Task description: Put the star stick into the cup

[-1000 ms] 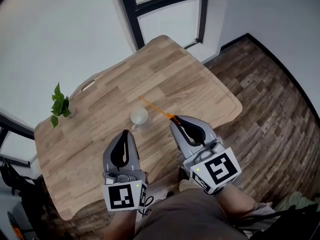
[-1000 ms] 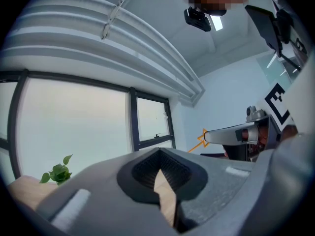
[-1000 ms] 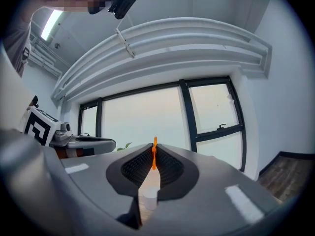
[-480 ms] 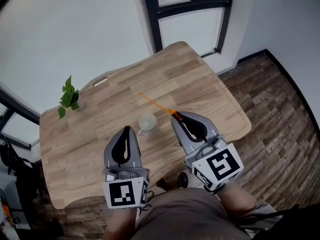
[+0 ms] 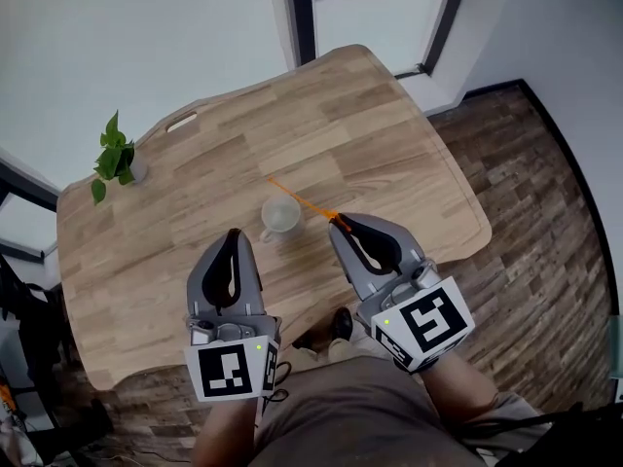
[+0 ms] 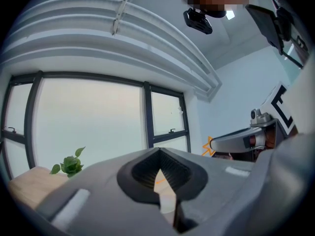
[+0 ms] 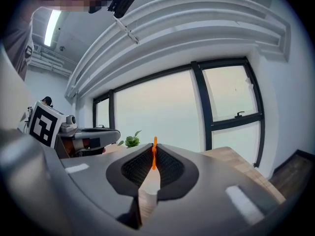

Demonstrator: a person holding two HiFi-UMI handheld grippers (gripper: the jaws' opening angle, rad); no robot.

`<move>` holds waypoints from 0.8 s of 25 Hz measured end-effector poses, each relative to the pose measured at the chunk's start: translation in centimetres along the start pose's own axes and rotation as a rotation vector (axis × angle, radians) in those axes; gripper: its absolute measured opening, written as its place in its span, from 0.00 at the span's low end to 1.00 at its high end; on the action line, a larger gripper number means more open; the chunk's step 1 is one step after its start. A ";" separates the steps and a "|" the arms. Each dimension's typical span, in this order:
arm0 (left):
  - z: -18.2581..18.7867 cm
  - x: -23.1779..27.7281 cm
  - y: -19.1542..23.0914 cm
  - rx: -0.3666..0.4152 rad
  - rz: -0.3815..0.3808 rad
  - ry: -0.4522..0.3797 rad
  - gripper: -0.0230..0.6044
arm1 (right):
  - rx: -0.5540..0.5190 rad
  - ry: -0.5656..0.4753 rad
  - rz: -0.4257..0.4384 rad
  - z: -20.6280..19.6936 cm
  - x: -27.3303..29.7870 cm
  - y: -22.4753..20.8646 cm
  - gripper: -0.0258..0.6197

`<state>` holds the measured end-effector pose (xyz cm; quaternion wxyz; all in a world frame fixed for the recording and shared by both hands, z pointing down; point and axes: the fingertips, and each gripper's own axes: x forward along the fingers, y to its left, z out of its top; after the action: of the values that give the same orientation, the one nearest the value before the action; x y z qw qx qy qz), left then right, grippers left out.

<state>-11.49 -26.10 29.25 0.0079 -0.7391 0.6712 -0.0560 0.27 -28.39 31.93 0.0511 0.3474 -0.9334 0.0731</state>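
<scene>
A pale cup (image 5: 280,216) stands near the middle of the wooden table (image 5: 195,222). My right gripper (image 5: 338,224) is shut on the orange star stick (image 5: 302,200), gripping it at its star end. The thin shaft runs up and left from the jaws, crossing just beyond the cup's far rim. In the right gripper view the stick (image 7: 154,154) shows as an orange sliver between the closed jaws. The left gripper view shows the star (image 6: 210,146) at the right gripper's tip. My left gripper (image 5: 232,233) is shut on nothing, left of and nearer than the cup.
A small potted plant (image 5: 115,161) stands at the table's far left corner. A slot handle (image 5: 181,122) is cut near the far edge. Dark-framed windows (image 5: 311,13) rise behind the table. Wood-plank floor (image 5: 545,193) lies to the right.
The head view has shifted over the table. Both grippers stay shut, the right one still holding the stick close beyond the cup.
</scene>
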 end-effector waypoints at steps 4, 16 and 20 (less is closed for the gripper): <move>-1.8 0.3 0.4 -0.017 -0.002 0.036 0.04 | 0.026 0.051 0.000 -2.3 0.4 0.2 0.11; -7.1 0.8 1.5 -0.066 -0.021 0.134 0.04 | 0.063 0.178 -0.006 -7.6 2.5 0.7 0.11; -8.4 1.3 2.1 -0.079 -0.028 0.158 0.04 | 0.074 0.207 -0.017 -8.9 3.1 0.7 0.11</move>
<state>-14.28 -27.11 37.55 -0.0751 -0.7415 0.6610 -0.0878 -2.15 -28.32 41.04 0.1350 0.3477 -0.9168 0.1425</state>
